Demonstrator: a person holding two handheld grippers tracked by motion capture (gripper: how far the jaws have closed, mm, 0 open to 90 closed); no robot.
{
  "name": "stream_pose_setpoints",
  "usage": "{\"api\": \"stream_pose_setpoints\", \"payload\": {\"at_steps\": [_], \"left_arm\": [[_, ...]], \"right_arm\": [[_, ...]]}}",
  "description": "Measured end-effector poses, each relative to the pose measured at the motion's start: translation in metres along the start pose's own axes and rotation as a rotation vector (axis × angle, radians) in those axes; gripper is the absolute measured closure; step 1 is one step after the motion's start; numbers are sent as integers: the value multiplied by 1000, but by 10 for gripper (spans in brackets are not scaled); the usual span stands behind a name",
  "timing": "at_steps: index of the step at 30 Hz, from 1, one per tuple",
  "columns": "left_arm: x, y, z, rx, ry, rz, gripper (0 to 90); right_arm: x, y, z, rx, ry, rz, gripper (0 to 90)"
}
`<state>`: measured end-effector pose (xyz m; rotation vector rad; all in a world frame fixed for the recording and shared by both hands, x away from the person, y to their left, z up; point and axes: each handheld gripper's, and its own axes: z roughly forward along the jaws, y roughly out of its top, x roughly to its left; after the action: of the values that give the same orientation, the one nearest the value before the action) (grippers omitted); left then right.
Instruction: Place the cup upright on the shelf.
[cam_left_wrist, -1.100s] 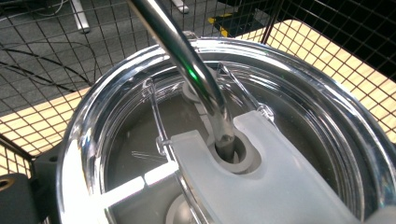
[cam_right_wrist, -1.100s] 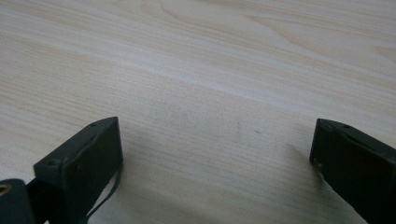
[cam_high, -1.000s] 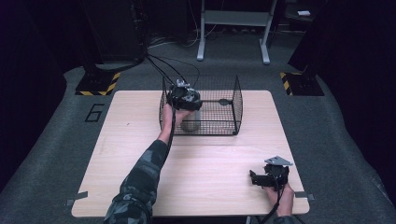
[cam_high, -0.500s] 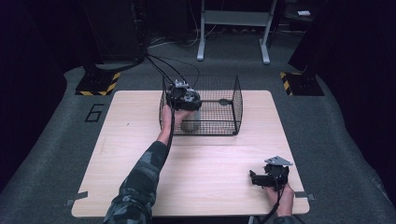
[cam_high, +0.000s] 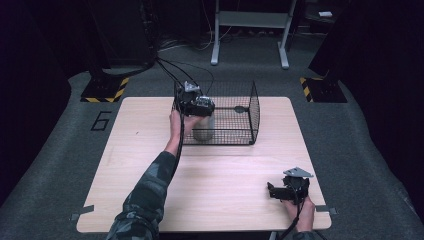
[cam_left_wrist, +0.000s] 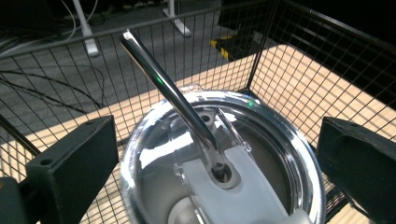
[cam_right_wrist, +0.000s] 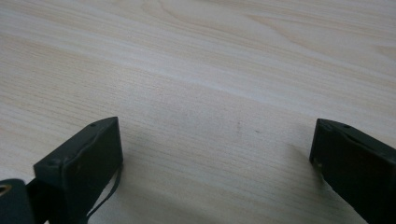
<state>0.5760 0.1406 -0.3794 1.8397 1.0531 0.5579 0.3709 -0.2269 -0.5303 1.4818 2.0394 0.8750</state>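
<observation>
A: Where does your left gripper (cam_high: 200, 106) sit?

B: You hold it over the near left part of the wire basket (cam_high: 252, 107), at the far middle of the surface (cam_high: 230, 170). Its fingers (cam_left_wrist: 74, 161) stand wide, one on each side of the tumbler (cam_high: 203, 127), and neither visibly touches it.

A: And the tumbler itself?

B: It stands upright inside the basket, on the basket's left side. In the left gripper view you look down on its clear lid (cam_left_wrist: 159, 154), with the metal straw (cam_left_wrist: 163, 81) rising through the lid's hole and leaning away to the far left. The steel rim lies between your fingers, nearer the left one.

A: Why come at it from above?

B: Probably because the mesh walls block a side approach; the open top is the free way in. The straw's lean keeps it out of the gap, so the fingers could close across the rim, I judge.

A: The other hand?

B: Your right gripper (cam_high: 286, 190) rests at the near right corner, well apart from the basket. Its fingers (cam_right_wrist: 84, 158) are spread wide over bare wood, holding nothing.
</observation>
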Motion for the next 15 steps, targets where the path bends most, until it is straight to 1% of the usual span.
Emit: {"api": "stream_pose_setpoints", "payload": {"at_steps": [1, 5, 8, 9, 10, 12, 14, 15], "left_arm": [[1, 1, -3, -10, -1, -3, 0], [4, 6, -15, -35, -12, -5, 0], [3, 9, -28, -53, -33, -3, 0], [2, 10, -33, -57, -51, -4, 0], [1, 11, -36, -63, -55, -5, 0], [-1, 12, -46, -73, -79, -3, 0], [-6, 12, -56, -79, -79, 17, 0], [-8, 11, -61, -70, -77, 39, 0]], "right_arm": [[1, 0, 0, -4, -6, 10, 20], [0, 0, 0, -2, -2, 9, 20], [0, 0, 0, 4, 2, 2, 20], [0, 0, 0, 2, 2, 2, 20], [0, 0, 0, 1, 2, 3, 20], [0, 0, 0, 0, 1, 3, 20], [0, 0, 0, 1, 1, 2, 20], [0, 0, 0, 1, 1, 2, 20]]}}
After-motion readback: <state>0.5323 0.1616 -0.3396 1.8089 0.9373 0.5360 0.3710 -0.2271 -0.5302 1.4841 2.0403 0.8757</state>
